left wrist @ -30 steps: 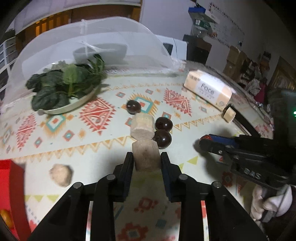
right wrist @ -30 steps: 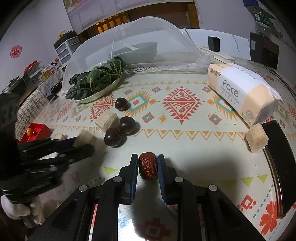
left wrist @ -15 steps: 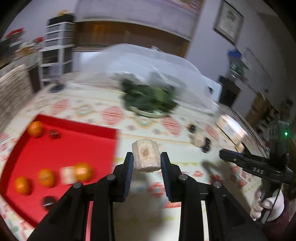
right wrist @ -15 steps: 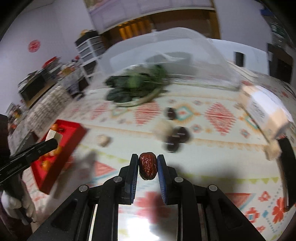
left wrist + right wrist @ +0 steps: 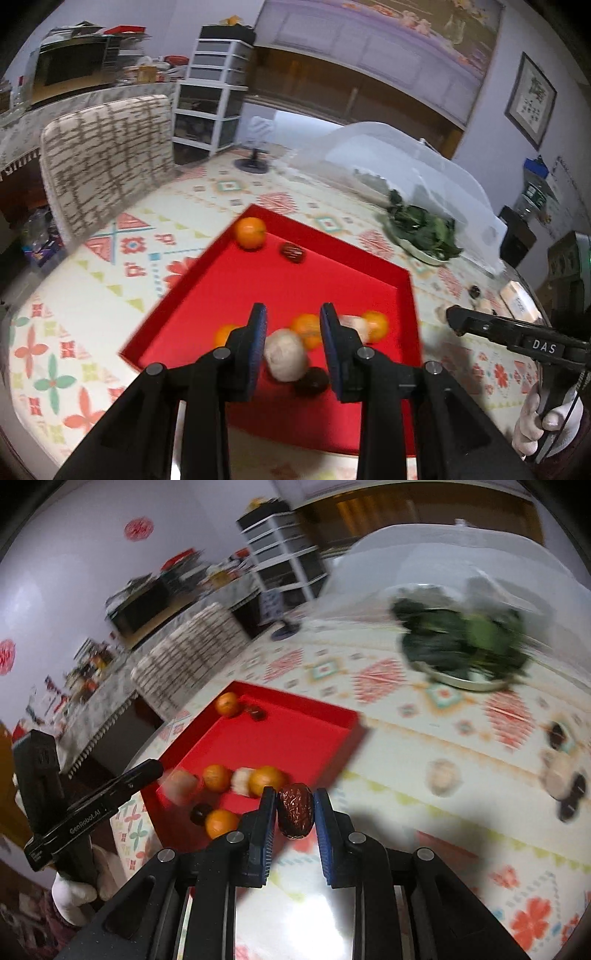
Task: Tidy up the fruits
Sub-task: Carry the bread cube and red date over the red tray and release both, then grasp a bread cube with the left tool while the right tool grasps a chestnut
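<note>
**Both grippers loaded at the red tray**

The left gripper (image 5: pixel 293 334) clamps a pale chunk (image 5: pixel 285 354) over the red tray (image 5: pixel 280 291), frame centre. The right gripper (image 5: pixel 294 814) pinches a red date (image 5: pixel 295 815) beside the tray's lower-right corner.

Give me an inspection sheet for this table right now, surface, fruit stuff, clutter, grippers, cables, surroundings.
Surface: patterned tablecloth over the table.
Job's things: red tray holding four oranges, such as one orange at its far corner, pale chunks and dark fruits; more dark fruits lie loose on the cloth.
Clutter: plate of greens beside a mesh food cover; tissue pack.
Grippers: left gripper shut on a pale chunk above the tray; right gripper shut on a red date, beside the tray.
Cables: nothing seen.
Surroundings: chair, drawer unit, framed picture.
</note>
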{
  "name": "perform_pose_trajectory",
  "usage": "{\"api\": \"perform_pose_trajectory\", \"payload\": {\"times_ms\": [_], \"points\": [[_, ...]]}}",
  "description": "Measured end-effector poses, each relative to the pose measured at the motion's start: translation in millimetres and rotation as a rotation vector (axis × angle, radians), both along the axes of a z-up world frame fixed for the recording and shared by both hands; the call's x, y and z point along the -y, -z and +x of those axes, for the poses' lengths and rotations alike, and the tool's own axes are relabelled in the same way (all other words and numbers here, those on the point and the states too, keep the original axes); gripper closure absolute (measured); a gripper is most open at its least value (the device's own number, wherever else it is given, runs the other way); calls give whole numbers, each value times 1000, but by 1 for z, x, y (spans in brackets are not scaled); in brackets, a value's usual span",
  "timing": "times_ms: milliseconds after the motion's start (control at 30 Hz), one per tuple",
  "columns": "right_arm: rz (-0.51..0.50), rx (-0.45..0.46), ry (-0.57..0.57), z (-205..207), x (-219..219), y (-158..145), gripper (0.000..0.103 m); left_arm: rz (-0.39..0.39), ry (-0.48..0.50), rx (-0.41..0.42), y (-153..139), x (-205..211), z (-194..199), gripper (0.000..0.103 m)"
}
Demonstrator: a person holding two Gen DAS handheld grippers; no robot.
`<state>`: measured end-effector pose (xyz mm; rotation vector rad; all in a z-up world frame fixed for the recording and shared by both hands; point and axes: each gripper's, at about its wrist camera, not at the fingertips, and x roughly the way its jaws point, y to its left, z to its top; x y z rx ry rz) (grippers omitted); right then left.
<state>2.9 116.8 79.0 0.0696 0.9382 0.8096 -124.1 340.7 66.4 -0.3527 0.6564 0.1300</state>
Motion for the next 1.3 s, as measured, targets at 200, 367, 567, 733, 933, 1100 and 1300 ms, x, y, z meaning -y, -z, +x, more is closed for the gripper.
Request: {"api": "perform_pose_trajectory", "payload": {"times_ms": [200,367,567,733,933,1100,1300], "points": [[-22,-71,-39,17,-56,20,81,-53,-21,-14,12,-24,-2,74],[-48,-96,-44,31,-82,32,81,-115,-40,-1,10,-37,-9,62],[-6,-127,-8,47,-87,34,70,-133,-40,28,-2,-36,-16,39],[31,-94,32,47,-68,15,51,-148,-20,46,-10,-30,-18,34],[52,-55,98,42,-23,-1,44,-123,-14,29,-16,-15,-17,21],[65,-37,183,39,38,-6,43,-106,47,14,-22,13,-14,20],[76,-27,354,39,141,-7,43,-74,142,6,-28,58,-5,19]]}}
